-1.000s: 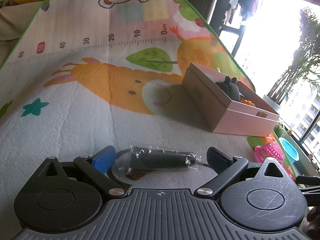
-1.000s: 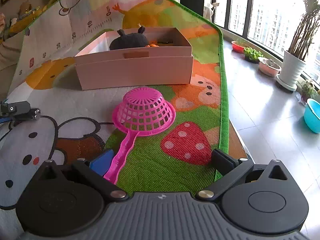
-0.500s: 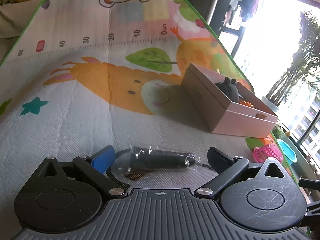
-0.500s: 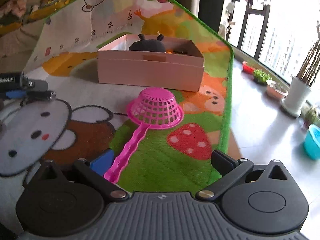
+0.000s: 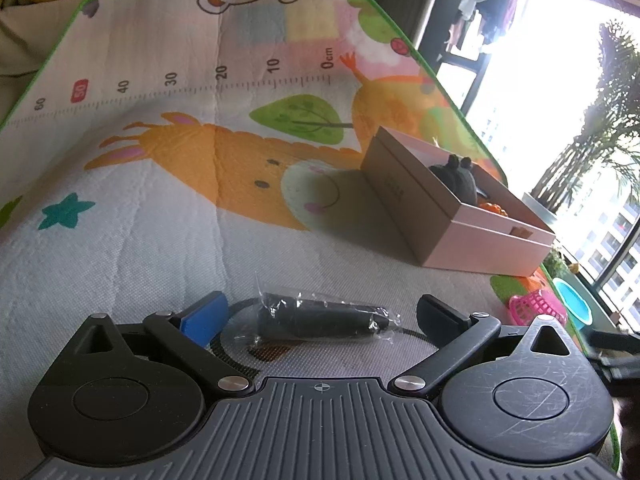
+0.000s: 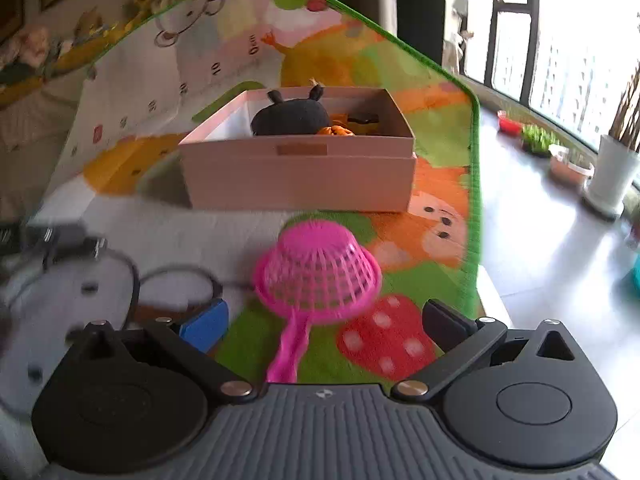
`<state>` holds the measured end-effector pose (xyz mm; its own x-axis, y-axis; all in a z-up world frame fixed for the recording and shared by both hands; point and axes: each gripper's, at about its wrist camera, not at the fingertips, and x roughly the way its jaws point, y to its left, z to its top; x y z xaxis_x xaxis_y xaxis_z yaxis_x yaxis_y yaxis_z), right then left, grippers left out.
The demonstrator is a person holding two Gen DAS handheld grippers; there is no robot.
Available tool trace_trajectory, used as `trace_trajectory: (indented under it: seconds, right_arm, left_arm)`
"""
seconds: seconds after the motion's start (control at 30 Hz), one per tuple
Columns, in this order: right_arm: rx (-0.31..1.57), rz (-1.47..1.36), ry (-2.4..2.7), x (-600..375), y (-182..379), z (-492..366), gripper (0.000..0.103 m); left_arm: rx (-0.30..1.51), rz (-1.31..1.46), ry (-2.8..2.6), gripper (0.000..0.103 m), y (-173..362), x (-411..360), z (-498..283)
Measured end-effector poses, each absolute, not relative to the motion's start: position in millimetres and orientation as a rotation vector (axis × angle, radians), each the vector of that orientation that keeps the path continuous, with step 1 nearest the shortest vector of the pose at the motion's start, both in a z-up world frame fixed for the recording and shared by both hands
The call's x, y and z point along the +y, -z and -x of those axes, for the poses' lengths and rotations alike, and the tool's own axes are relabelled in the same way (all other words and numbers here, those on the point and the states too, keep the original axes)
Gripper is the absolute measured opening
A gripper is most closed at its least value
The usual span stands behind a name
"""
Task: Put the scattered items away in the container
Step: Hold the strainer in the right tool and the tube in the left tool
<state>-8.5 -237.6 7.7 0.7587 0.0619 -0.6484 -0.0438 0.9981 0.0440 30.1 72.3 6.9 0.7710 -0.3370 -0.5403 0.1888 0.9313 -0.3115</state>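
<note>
While its jaws stand wide apart, the left gripper (image 5: 318, 314) hangs low over the mat (image 5: 152, 208), and a bagged dark tool (image 5: 326, 316) lies crosswise on the mat between the fingers, touching neither. At 1 o'clock from it, well apart, sits the box (image 5: 436, 220), holding a dark plush (image 5: 458, 178) and something orange.

The right gripper (image 6: 324, 320) is likewise spread wide. The sieve (image 6: 318, 276), pink and bowl-down on the mat, lies between the fingers with its handle running back toward the gripper body; neither finger touches it. Beyond the sieve at 12 o'clock stands the box (image 6: 298, 178), the plush (image 6: 292, 116) inside. At 2 o'clock, off the mat, a white pot (image 6: 612, 172) stands on the floor.
</note>
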Motion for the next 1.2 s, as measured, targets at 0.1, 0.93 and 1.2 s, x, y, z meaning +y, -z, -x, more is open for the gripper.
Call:
trace_trajectory:
  seconds: [0.1,0.93,1.2]
  right_arm:
    - [0.73,-0.031,-0.036,-238,-3,-12,0.103]
    - [0.668,0.132,-0.066,-217,2,14,0.083]
    - [0.636,0.175,-0.078,-211,2,20,0.084]
  left_arm:
    - [0.629,0.246,0.288,0.103,-7,72,-30]
    - [0.684,-0.048,0.188,0.103,-11,31,-33]
    - [0.696,-0.073,0.186,0.096,-10,26,-39]
